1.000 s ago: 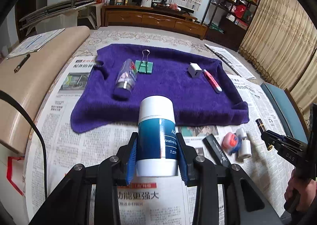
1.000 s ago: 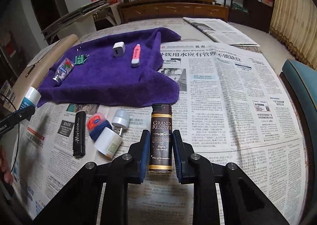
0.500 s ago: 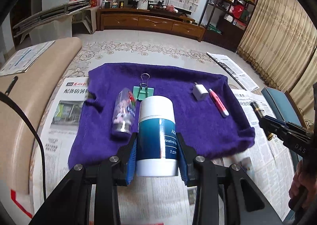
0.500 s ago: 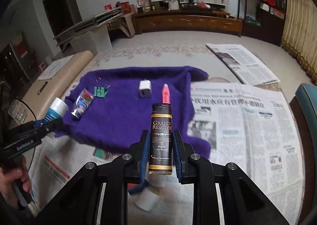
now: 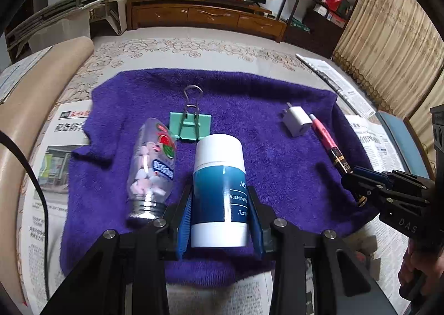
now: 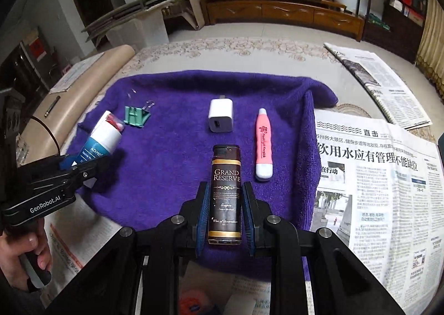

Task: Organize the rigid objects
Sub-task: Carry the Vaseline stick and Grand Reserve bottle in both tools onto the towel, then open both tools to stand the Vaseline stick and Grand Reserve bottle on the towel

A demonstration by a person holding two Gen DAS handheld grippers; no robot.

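On the left side of the purple towel (image 5: 277,165) the left gripper (image 5: 220,215) is clamped on a white and blue tube (image 5: 219,190), its 2 blue pads pressed against the tube's sides near the base. The tube's long axis runs along the gripper's fingers, white cap pointing away from the hand toward the far edge of the towel, and it is held above the cloth's near half. Just left of it a clear candy bottle (image 5: 152,168) lies on its side on the towel, metal neck toward the near edge and rounded bottom pointing away. Beyond the tube lies a green binder clip (image 5: 190,126), flat, with its wire handle pointing to the far edge. Further right a white charger plug (image 6: 221,115) rests on the towel with its prongs pointing away. In front of it the right gripper (image 6: 224,218) is closed tight on a dark brown lighter (image 6: 225,193), both pads against its narrow sides; the lighter's long axis lines up with the fingers, its black top pointing toward the charger, and it is held over the towel's near middle. Just right of the lighter a pink pen (image 6: 263,145) lies lengthwise, pointed tip away, white cap toward the near edge. Newspaper (image 6: 388,181) covers the surface to the towel's right.
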